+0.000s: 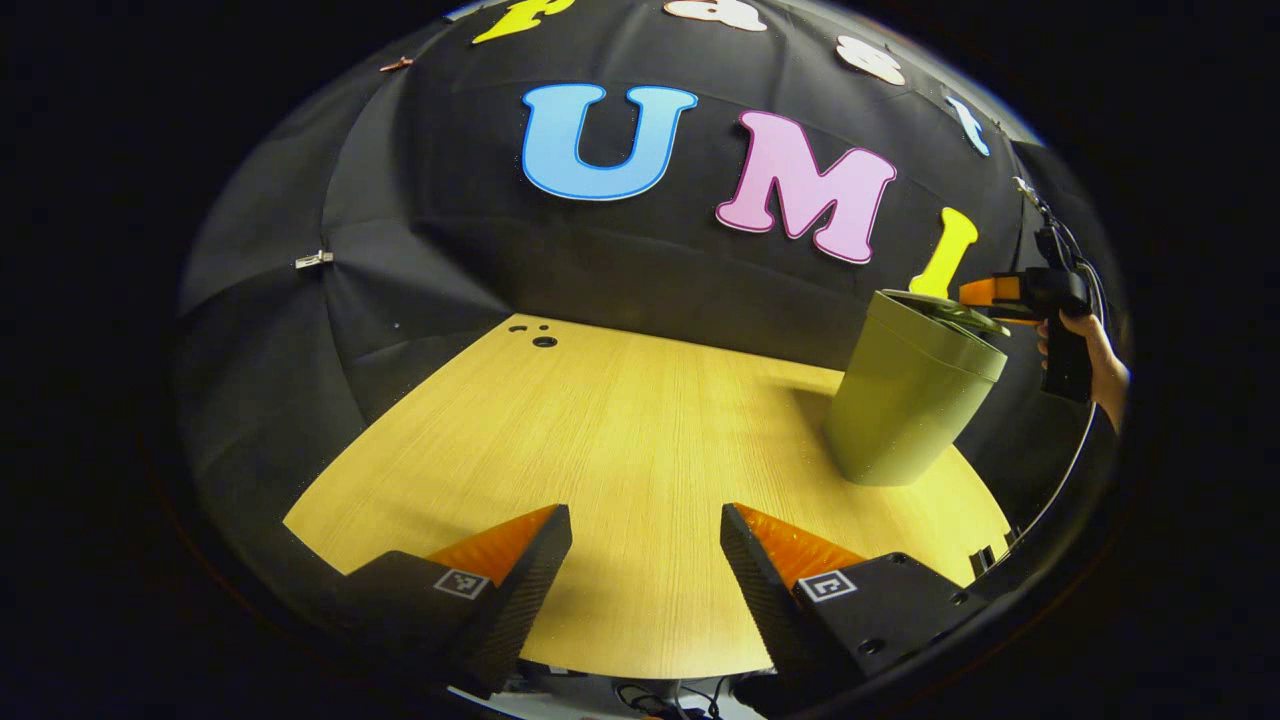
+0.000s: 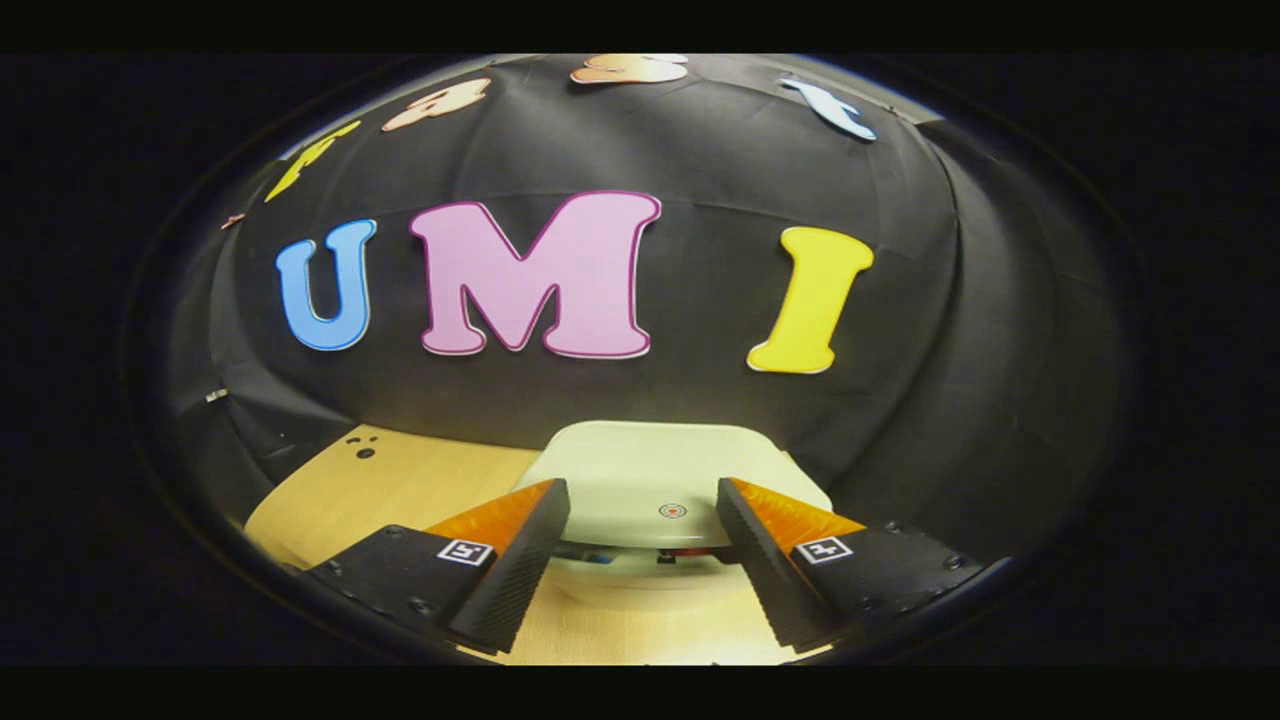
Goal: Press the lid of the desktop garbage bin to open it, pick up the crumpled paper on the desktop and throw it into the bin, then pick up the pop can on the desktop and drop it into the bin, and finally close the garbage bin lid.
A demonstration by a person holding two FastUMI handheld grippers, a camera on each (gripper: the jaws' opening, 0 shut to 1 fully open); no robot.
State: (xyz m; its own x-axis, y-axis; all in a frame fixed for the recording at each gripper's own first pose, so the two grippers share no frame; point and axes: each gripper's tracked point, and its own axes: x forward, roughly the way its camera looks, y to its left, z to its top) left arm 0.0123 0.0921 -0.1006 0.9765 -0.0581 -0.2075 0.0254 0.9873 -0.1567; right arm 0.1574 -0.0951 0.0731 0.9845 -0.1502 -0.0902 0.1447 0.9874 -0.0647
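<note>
Wooden desktop [image 1: 620,430], olive-green plastic bin [image 1: 905,410], pale lid [image 2: 650,475] nearly closed. Right gripper [image 2: 643,520] above it, left gripper [image 1: 645,545] idle; both wide open, empty. Off-centre press may tip bin.

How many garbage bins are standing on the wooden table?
1. The pale green plastic garbage bin stands at the right side of the light wooden table, near the black wall. The right gripper view shows it just beyond that gripper's fingers.
</note>
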